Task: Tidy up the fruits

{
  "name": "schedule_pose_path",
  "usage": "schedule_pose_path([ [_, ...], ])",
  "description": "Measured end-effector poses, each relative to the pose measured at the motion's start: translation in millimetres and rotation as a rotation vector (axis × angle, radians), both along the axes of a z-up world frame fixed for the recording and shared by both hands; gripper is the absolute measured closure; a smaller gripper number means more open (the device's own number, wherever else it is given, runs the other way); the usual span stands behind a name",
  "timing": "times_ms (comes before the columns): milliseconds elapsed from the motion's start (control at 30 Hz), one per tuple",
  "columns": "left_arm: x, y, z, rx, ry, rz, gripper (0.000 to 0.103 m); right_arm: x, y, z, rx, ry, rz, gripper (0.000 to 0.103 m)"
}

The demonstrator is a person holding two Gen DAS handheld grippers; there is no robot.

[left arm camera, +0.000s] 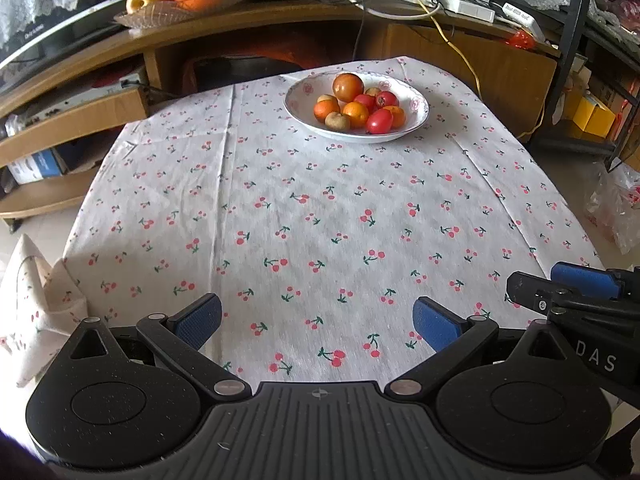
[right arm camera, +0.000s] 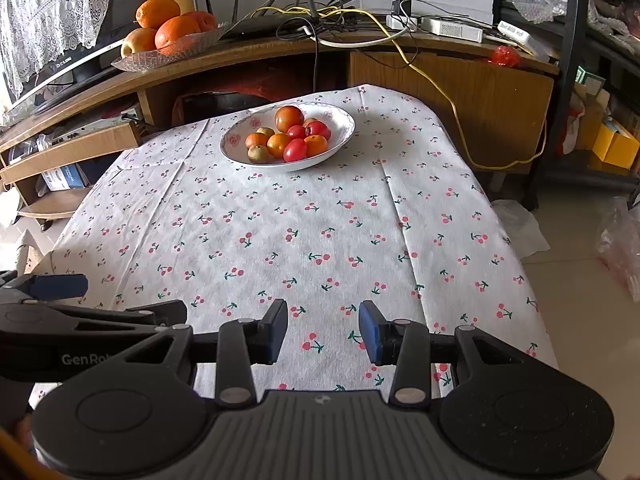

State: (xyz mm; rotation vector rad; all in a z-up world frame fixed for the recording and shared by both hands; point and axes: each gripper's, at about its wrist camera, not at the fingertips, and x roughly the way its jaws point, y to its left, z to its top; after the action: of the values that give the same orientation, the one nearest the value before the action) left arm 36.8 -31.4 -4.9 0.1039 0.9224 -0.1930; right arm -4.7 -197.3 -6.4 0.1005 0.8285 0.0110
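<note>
Left wrist view looks down a table draped in a white cherry-print cloth (left arm camera: pixel 304 208), the biggest thing in sight, with a curved wooden desk (left arm camera: pixel 248 20) rising just behind its far edge. On that desk sit a glass dish of oranges and an apple (left arm camera: pixel 184 4) at the left and a tangle of cables (right arm camera: pixel 332 20) with a yellow cable (right arm camera: pixel 452 108) drooping down the cabinet front at the right; a black metal shelf rack (left arm camera: pixel 572 40) stands further right. Near the table's far end rests a white floral-rimmed bowl (left arm camera: pixel 418 118) — it holds the small fruits (left arm camera: pixel 360 108), red, orange and brownish, piled together. Between bowl and grippers the cloth is bare, so nothing blocks the way. The left gripper (left arm camera: pixel 317 322) hovers over the near edge, its blue-padded fingers spread wide and holding nothing. The right gripper (right arm camera: pixel 323 330) hangs just beside it — fingers parted too, less widely, with nothing between them.
</note>
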Motion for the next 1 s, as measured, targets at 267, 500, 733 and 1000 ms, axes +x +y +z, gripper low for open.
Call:
schedule_pose_path([
  [267,-1.3,1.3,-0.4,-0.002,0.007,0.017,0.000,-2.4,3.1,-3.0,-0.003,0.017,0.008,0.063],
  [500,-1.9,0.9,-0.2,-0.003,0.005,0.020,0.000,-2.8,4.4,-3.7,-0.007,0.020,0.011,0.063],
  [733,-2.1,1.1,-0.8,-0.001,0.006,0.020,0.000,-3.2,4.5,-4.4,-0.010,0.022,0.011,0.063],
  [1000,-2.5,1.3,-2.0,0.004,0.008,0.023,0.000,-3.3,5.3,-5.9,-0.017,0.027,0.012,0.063],
])
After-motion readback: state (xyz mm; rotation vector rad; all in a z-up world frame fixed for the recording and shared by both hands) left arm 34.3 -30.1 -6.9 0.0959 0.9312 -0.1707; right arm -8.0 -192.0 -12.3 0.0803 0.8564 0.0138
